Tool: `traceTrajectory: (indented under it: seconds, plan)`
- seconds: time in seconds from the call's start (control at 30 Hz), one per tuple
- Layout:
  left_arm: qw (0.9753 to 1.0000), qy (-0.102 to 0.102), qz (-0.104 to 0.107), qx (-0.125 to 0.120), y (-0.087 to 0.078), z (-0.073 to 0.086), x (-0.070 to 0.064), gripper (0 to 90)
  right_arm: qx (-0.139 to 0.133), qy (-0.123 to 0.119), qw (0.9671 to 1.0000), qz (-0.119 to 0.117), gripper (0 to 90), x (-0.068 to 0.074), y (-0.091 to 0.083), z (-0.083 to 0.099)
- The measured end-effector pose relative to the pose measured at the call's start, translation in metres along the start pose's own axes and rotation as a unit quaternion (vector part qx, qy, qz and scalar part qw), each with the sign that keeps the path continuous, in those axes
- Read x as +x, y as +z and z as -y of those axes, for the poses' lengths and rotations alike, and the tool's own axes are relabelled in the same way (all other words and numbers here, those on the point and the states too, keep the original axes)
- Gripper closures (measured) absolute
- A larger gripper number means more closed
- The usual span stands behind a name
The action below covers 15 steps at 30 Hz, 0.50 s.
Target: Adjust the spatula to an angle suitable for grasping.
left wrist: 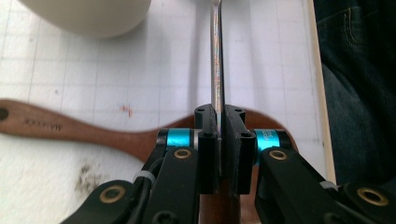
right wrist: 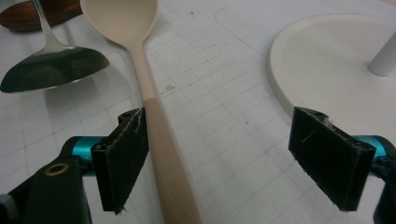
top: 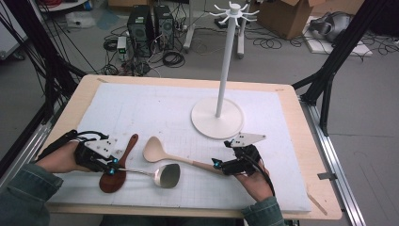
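Two utensils in hand on the desk [top: 301,141]: left gripper [top: 111,165] fingers clamped on the thin steel ladle handle [left wrist: 216,56] for lifting, right gripper [right wrist: 233,158] fingers spread beside the beige plastic spoon [right wrist: 144,84], for gripping.

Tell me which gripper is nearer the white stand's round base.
Right. The right gripper sits open just below the round white stand base; the left gripper, clamping the shiny metal ladle, is far left.
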<state>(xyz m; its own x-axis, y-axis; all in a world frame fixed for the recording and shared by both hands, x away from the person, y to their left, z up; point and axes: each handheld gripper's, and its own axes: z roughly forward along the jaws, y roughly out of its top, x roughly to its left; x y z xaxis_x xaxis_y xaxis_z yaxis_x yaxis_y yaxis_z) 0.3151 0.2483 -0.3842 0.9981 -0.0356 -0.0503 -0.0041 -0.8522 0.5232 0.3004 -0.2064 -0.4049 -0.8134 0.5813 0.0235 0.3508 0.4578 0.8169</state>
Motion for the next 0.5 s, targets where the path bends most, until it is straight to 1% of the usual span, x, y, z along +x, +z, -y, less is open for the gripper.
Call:
traceTrajectory:
  seconds: [0.17,0.2,0.3,0.4,0.5]
  plan:
    - [1.0000,0.005,0.003,-0.004,0.009,-0.014,0.000,84.2,-0.002,-0.003,1.0000,-0.002,19.5,0.002,-0.001,-0.001]
    - [1.0000,0.006,0.006,-0.005,0.011,-0.017,0.000,84.3,-0.001,-0.004,1.0000,-0.004,19.5,0.002,-0.002,-0.001]
    - [0.9999,0.010,0.009,-0.008,0.019,-0.027,-0.001,84.2,-0.004,-0.009,0.9999,-0.003,19.5,0.003,-0.003,-0.001]
    - [0.9998,0.018,0.011,-0.008,0.026,-0.037,-0.002,84.2,-0.005,-0.007,1.0000,-0.004,19.5,0.004,-0.005,-0.002]
    - [0.9997,0.019,0.012,-0.008,0.034,-0.045,-0.003,84.2,-0.008,-0.010,0.9999,-0.007,19.5,0.004,-0.007,-0.002]
